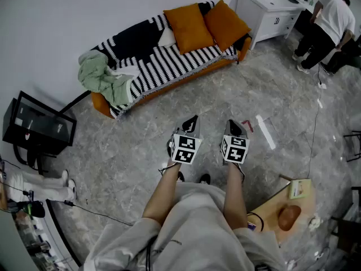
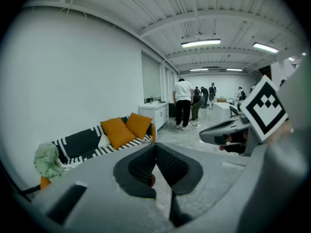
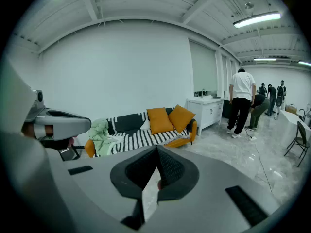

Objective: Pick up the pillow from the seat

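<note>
Your left gripper (image 1: 192,121) and right gripper (image 1: 234,124), both pressed together and empty, hang well short of the far orange pillows (image 1: 188,27): pickup not begun.

White walls (image 1: 67,16) and a white beamed ceiling (image 3: 146,4) with fluorescent tube lights (image 2: 200,43) enclose a grey marbled stone floor (image 1: 130,151). An orange sofa (image 1: 194,74) under a black-and-white striped throw (image 1: 169,61) stands against the wall, with a white cabinet (image 1: 268,10) just beside one end and a black glass-topped stand (image 1: 39,126) near the other.

White cabinet (image 1: 271,10) against wall; person in white shirt (image 1: 330,21) near it; green cloth (image 1: 101,75) crumpled.
</note>
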{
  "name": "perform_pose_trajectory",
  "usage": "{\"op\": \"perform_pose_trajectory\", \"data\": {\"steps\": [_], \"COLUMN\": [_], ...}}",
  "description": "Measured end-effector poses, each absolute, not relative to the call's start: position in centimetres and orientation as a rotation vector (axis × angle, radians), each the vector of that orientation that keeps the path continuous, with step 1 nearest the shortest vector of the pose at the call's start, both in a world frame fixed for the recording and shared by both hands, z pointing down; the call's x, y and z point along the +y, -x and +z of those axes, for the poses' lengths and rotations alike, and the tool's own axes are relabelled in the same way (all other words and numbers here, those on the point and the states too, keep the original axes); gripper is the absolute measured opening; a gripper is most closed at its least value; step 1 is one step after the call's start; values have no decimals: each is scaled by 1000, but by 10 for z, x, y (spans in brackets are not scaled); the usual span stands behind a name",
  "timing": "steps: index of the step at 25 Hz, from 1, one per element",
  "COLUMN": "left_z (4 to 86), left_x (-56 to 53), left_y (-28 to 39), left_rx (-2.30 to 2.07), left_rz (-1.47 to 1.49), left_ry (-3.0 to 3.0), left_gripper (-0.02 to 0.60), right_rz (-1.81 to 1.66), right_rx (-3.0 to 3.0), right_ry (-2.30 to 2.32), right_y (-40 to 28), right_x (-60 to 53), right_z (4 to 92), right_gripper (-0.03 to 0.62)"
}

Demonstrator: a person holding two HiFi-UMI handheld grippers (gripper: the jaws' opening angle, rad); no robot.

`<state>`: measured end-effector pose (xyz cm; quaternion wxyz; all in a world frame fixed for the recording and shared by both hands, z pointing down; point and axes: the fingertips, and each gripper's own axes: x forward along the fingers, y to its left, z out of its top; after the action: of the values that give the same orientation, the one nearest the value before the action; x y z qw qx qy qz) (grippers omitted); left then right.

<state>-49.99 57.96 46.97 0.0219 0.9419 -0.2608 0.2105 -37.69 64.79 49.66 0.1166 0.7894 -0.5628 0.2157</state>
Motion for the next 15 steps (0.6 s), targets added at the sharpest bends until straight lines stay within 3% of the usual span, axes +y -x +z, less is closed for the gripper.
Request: {"op": "perform_pose_trajectory", "data": {"steps": [15], "left_z": [482], "left_x": [590], "left_y": [460], "left_rx": [-875], "left_rz": [662], "left_ry": [-2870], "left_gripper": [9], "right_rz": [668], "right_rx": [-1671], "right_ry": [-2258], "right_y": [335], "right_x": [663], "right_z": [518], "right_gripper": [6]}}
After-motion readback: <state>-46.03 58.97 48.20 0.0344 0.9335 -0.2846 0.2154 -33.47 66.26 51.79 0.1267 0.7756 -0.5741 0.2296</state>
